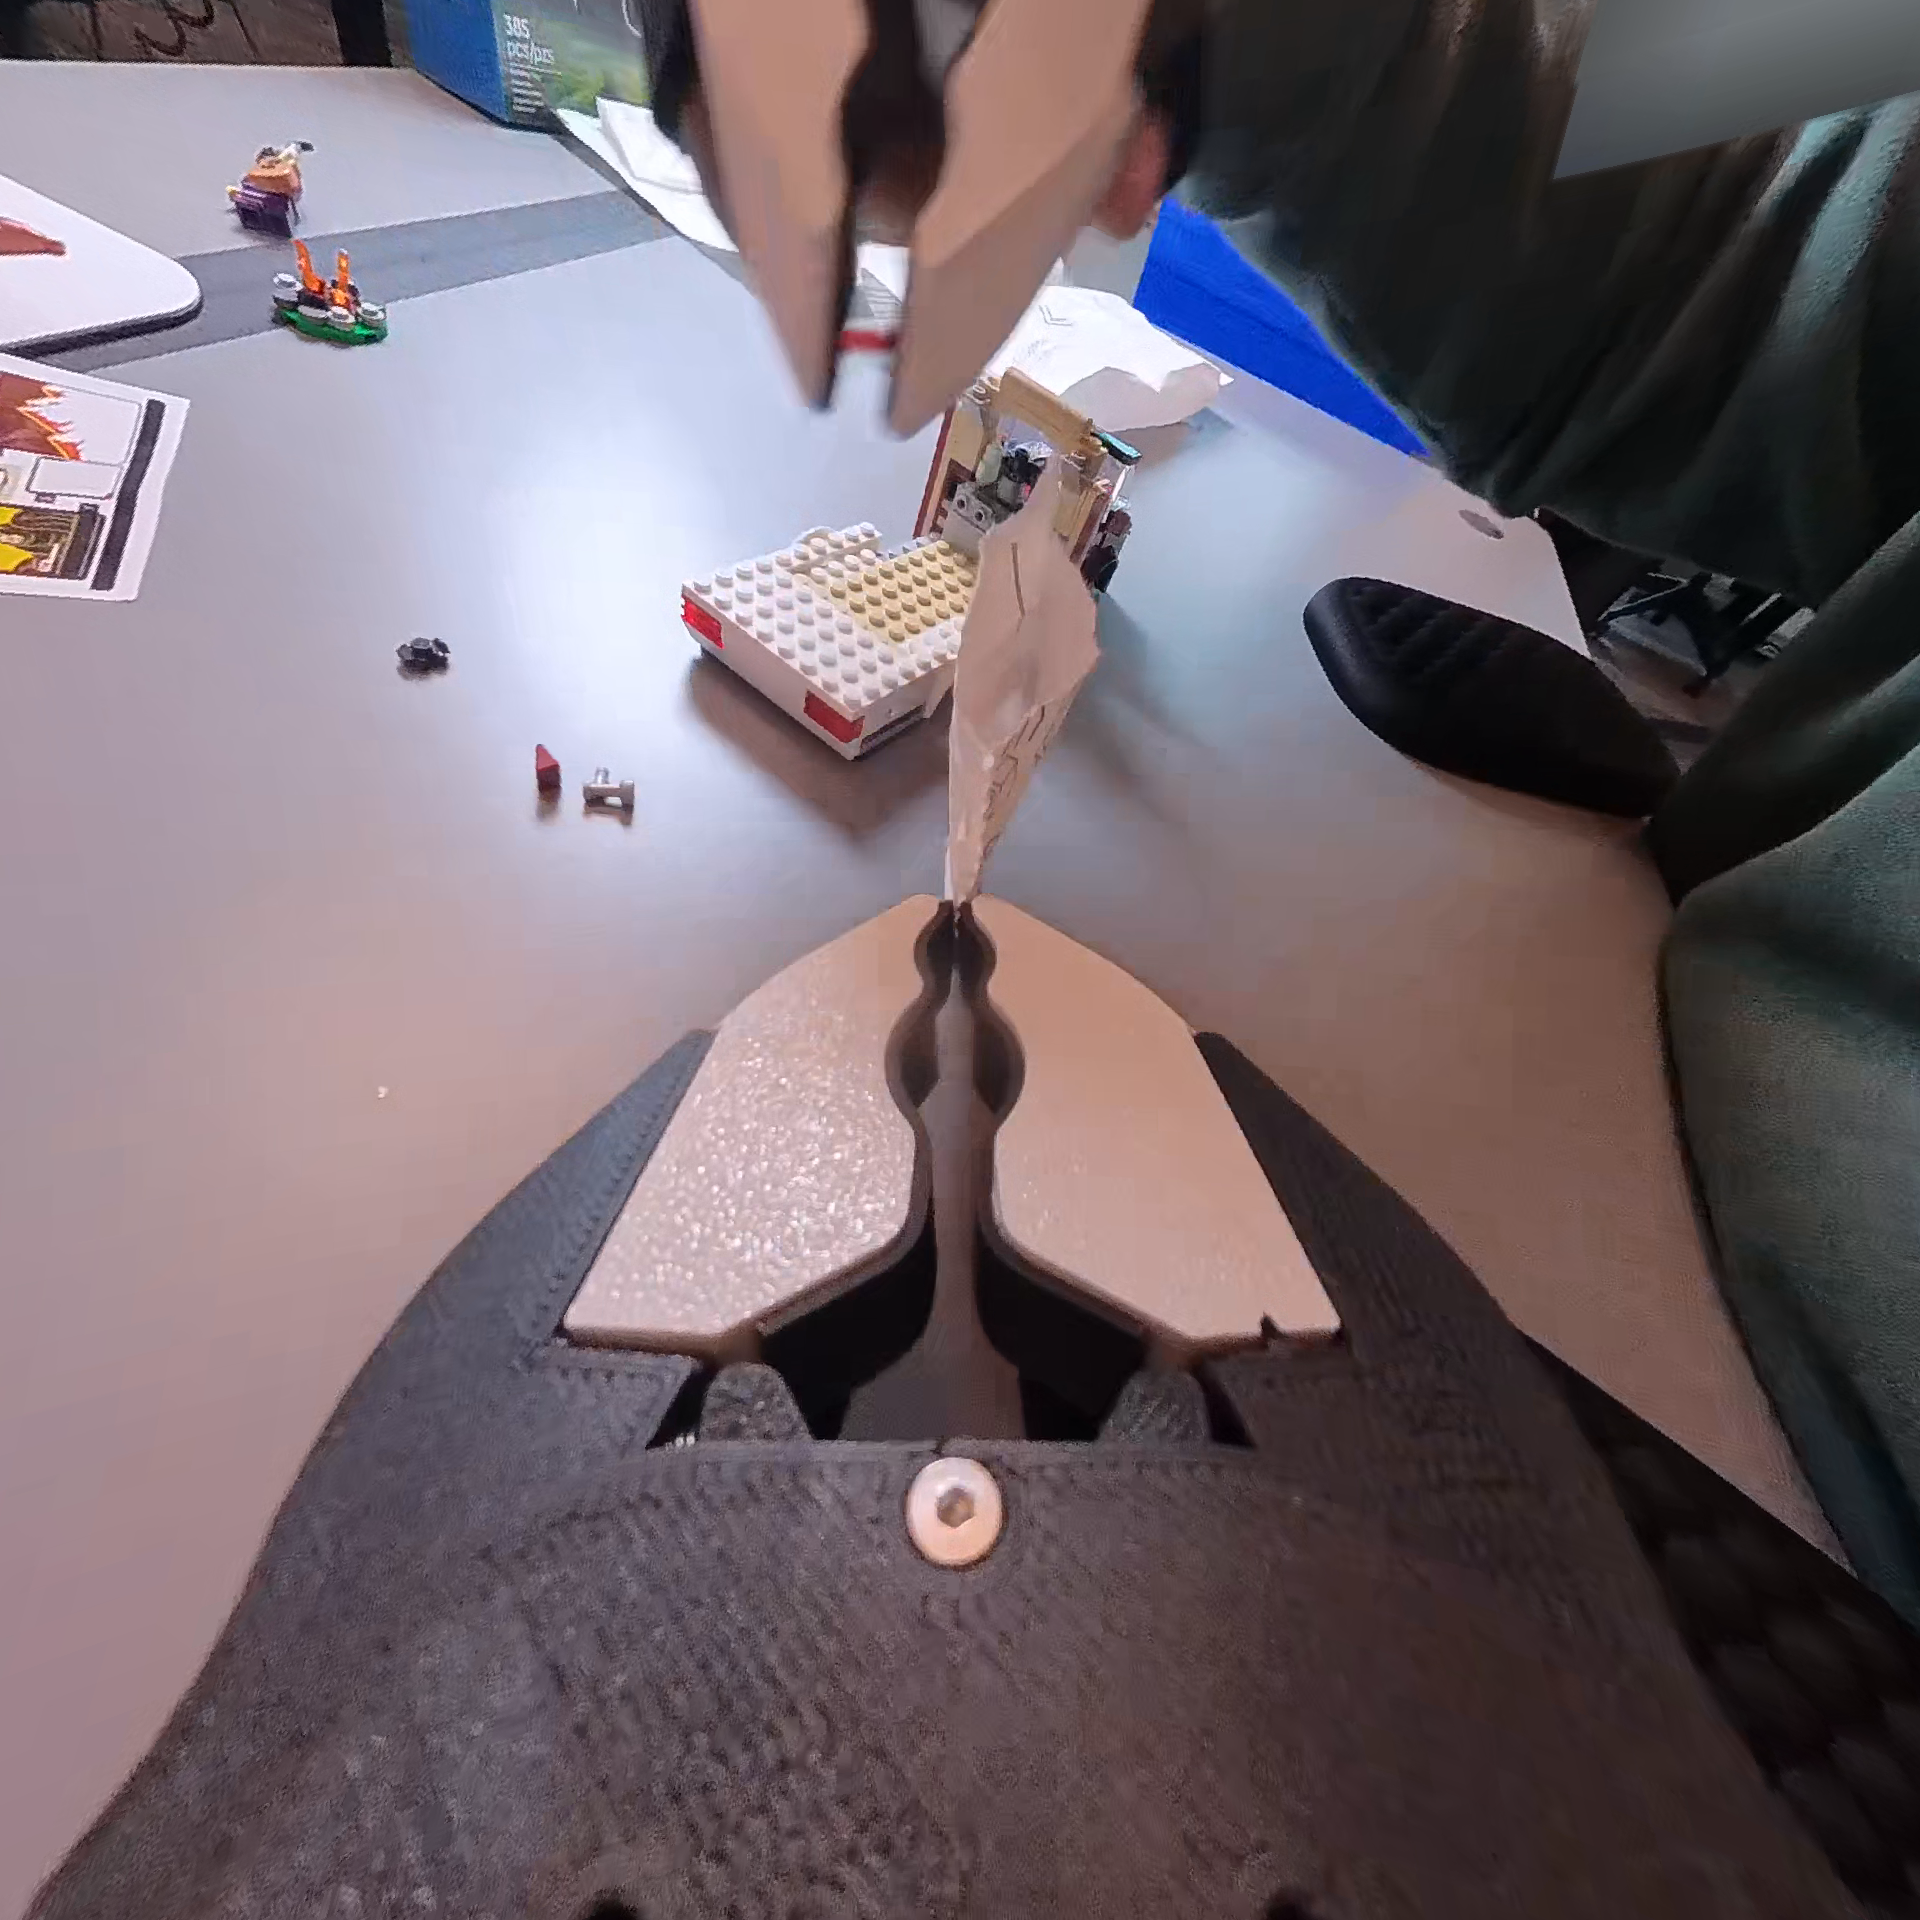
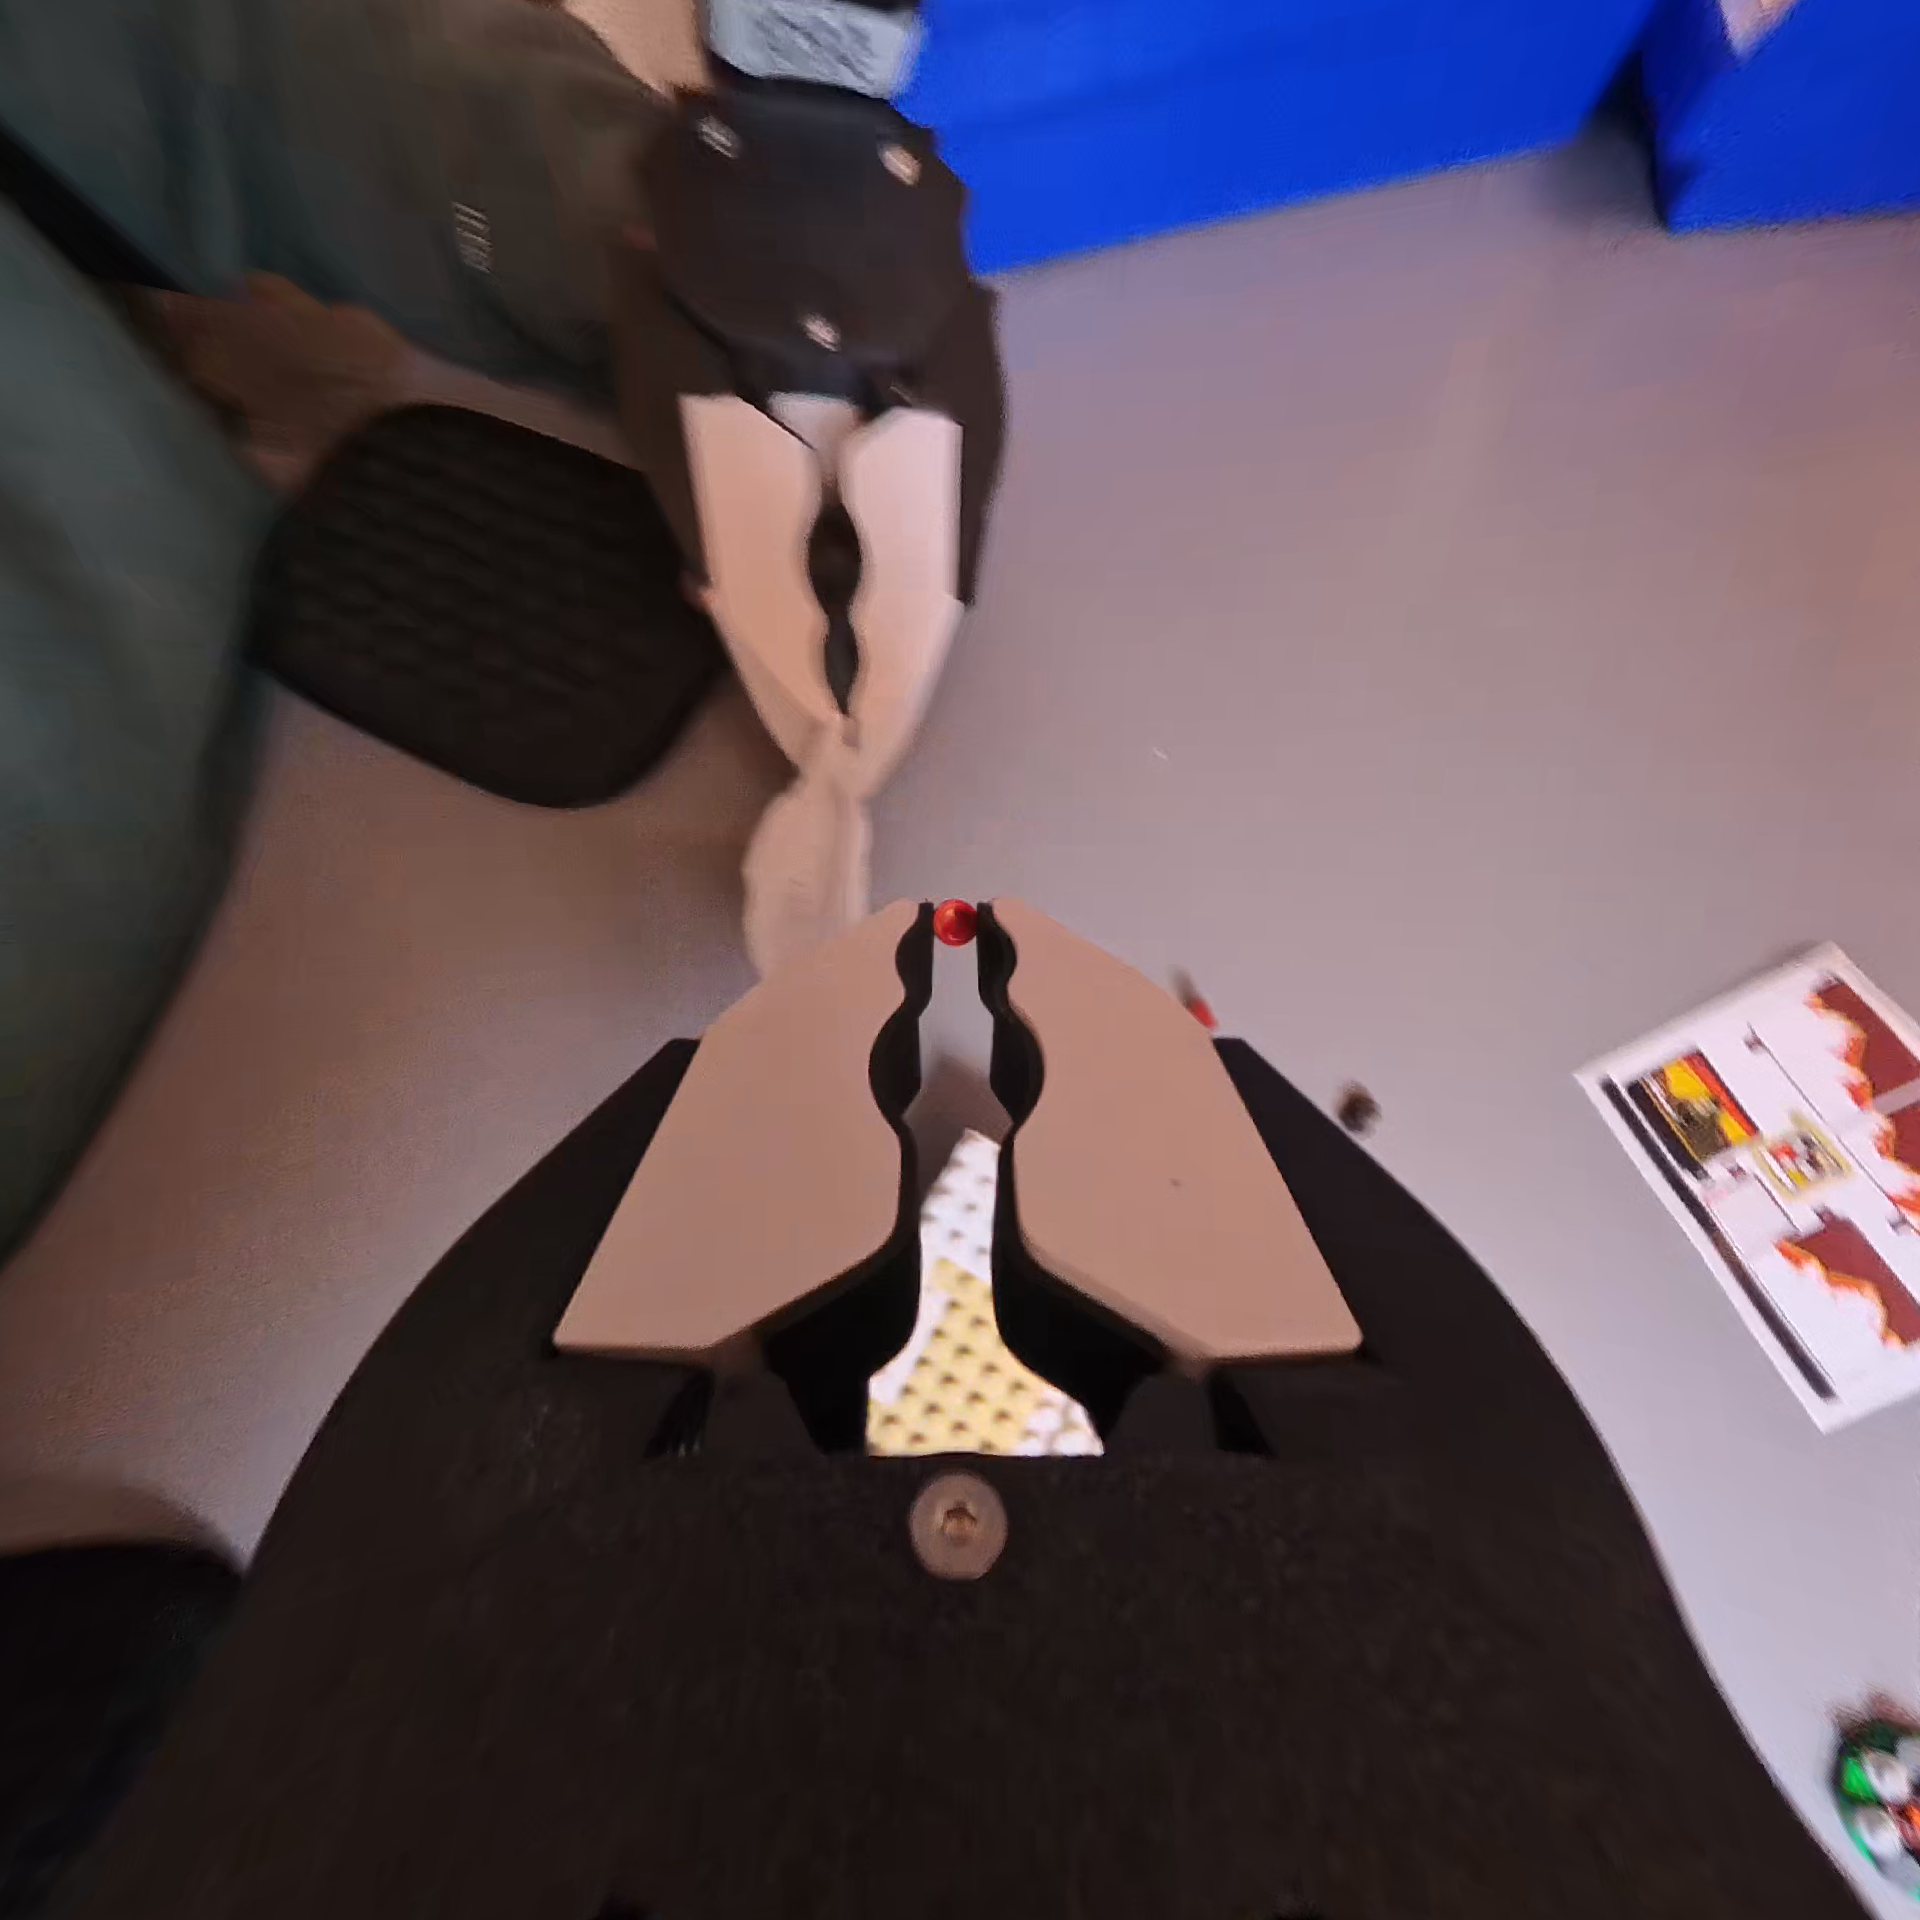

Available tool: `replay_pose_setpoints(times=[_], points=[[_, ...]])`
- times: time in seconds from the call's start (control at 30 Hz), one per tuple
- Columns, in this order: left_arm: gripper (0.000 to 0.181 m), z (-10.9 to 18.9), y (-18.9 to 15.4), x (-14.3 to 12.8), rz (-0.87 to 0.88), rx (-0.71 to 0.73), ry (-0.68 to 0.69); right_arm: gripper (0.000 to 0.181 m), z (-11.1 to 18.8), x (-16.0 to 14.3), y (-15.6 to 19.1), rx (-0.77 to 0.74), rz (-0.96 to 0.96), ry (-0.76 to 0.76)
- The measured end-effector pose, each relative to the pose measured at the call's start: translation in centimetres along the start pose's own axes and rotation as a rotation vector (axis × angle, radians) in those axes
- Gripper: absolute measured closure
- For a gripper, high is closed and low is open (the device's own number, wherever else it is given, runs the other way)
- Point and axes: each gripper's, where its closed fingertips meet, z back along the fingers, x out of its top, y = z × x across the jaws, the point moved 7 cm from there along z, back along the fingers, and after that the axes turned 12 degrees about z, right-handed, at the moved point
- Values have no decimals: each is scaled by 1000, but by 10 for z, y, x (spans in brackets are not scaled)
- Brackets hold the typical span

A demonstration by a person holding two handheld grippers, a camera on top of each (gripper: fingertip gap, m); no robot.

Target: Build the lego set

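Observation:
My left gripper (image 1: 956,914) is shut on the tip of a torn white paper bag (image 1: 1013,707) and holds it up above the grey table. Behind the bag stands the lego build (image 1: 831,623), a white and tan studded vehicle base with a brown and tan cab. My right gripper (image 2: 954,925) is shut on a small red round piece (image 2: 954,923). It hovers above the build, which shows between its fingers (image 2: 966,1351). The right gripper (image 1: 857,400) appears blurred at the top of the left wrist view. The left gripper (image 2: 842,717) with the bag (image 2: 810,862) faces it.
Loose pieces lie left of the build: a black one (image 1: 422,652), a dark red one (image 1: 548,767), a grey one (image 1: 609,790). A campfire model (image 1: 330,301), a small purple figure (image 1: 268,187), a sticker sheet (image 1: 62,488), a blue box (image 1: 520,52), crumpled paper (image 1: 1122,364). A black armrest (image 1: 1486,696) at the right edge. The grippers' ends are close to 8 cm from one another.

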Motion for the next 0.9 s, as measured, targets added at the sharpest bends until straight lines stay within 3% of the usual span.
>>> replay_pose_setpoints(times=[0.1, 0.23, 0.43, 0.6, 0.77, 0.9], points=[[181, -2, -4, 0, -2, -2, -1, 173, -1, 16, 20, 59, 45, 28], [181, -3, -6, -1, 3, 0, 1, 172, -19, 11, 30, 75, 77, 116], [181, -2, -6, 0, 1, 4, 0, 164, -19, 11, 30, 76, 71, 88], [181, -2, -6, -1, 4, 0, 10, 165, -8, -1, -9, -46, -12, 85], [181, -1, -7, -1, -3, -1, 17, 163, -43, -51, -48, -60, -77, 273], [181, -1, -6, -1, 3, -7, 20, 164, -62, -55, -53, -4, -98, 263]])
